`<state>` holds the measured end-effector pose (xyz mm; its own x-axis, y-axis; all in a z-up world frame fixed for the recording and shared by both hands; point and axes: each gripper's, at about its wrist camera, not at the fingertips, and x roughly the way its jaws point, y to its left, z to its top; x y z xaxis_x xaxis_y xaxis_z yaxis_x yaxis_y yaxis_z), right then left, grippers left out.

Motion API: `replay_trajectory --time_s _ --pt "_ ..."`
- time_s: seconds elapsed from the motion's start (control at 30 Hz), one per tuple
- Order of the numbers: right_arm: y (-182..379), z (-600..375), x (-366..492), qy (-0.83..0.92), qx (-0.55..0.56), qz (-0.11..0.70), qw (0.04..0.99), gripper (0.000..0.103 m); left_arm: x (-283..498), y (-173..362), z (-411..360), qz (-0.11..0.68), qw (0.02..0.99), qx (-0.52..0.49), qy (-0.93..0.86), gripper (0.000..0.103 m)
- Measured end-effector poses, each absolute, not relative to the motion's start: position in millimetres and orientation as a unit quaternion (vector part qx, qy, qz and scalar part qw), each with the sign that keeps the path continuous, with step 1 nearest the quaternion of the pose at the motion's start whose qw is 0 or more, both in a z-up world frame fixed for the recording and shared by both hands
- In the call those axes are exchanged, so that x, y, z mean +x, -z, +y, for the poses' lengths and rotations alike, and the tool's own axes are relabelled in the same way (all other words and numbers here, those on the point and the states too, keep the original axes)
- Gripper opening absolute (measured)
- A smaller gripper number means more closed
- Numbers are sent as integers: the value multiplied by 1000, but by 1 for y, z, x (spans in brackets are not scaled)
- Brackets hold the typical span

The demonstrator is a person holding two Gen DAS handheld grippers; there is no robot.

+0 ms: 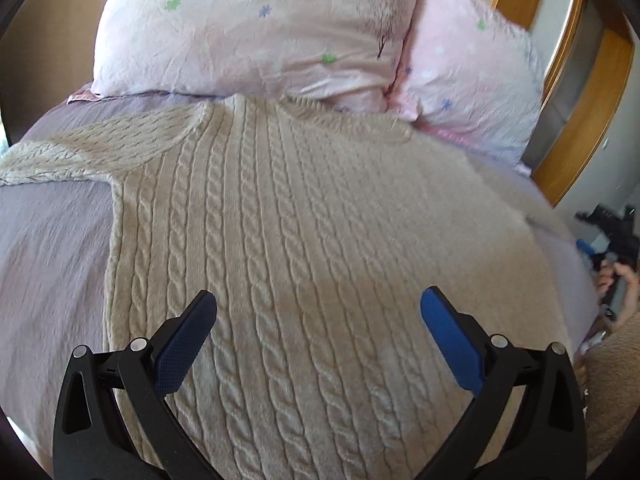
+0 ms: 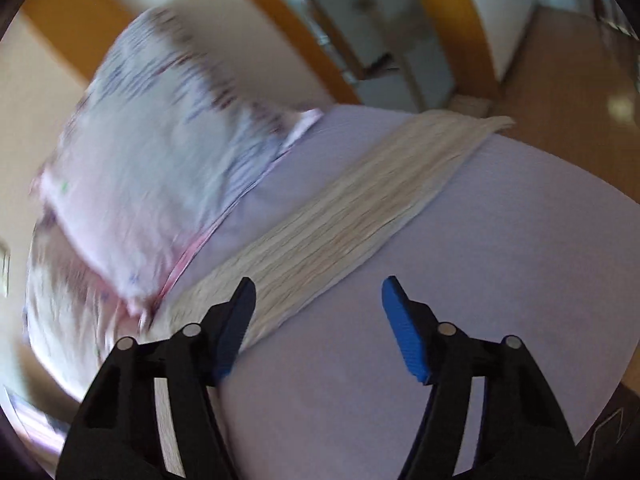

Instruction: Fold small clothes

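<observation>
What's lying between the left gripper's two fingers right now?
The left wrist view shows only the cable-knit sweater spread behind the open left gripper.

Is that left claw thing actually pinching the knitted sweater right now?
No, the left gripper hovers wide open above the cream cable-knit sweater, with nothing caught between its blue pads.

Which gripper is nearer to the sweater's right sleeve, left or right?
Right. The right gripper hangs open just beside the stretched-out sleeve, one of its fingers at the sleeve's edge. The left gripper is open over the sweater body instead.
</observation>
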<state>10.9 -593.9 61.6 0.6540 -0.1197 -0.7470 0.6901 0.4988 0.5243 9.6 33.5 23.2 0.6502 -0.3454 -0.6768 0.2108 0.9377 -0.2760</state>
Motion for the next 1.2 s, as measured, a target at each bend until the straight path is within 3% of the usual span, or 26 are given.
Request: replay_trajectory --time_s 0.2,0.27,0.33,0.4,0.53,0.67,0.8,0.9,0.97,1.0,1.03,1.1,1.2 --pt "-36 -670 17 323 483 308 754 48 29 -39 75 343 924 -124 116 102" --pt "-32 -676 22 334 483 309 748 36 31 -43 94 331 929 -137 95 102" --pt "-26 -682 27 343 474 318 746 8 35 -46 118 325 932 -146 66 102" --pt "-33 -678 30 343 467 305 756 8 37 -48 148 319 934 -161 15 102" --pt "-99 -599 63 267 351 270 856 7 42 -47 221 312 919 -232 -65 102" --pt "-152 -457 105 92 258 262 925 7 44 -45 280 289 900 -310 -106 102" --pt "-151 -296 137 -104 198 301 927 7 50 -45 303 281 898 -315 -122 102" --pt "-114 -190 149 -238 157 393 874 13 61 -40 319 285 891 -332 -124 102" --pt "-97 -162 146 -277 165 430 843 25 74 -33 332 295 878 -356 -123 102" --pt "-95 -163 142 -281 174 428 841 37 80 -28 339 303 869 -371 -125 102" --pt "-97 -170 137 -274 177 417 848 42 85 -22 346 306 860 -387 -126 101" --pt "-107 -193 130 -242 174 389 871 63 91 -11 359 302 844 -426 -124 88" --pt "-115 -229 131 -206 190 376 883 68 101 2 379 294 828 -460 -131 72"
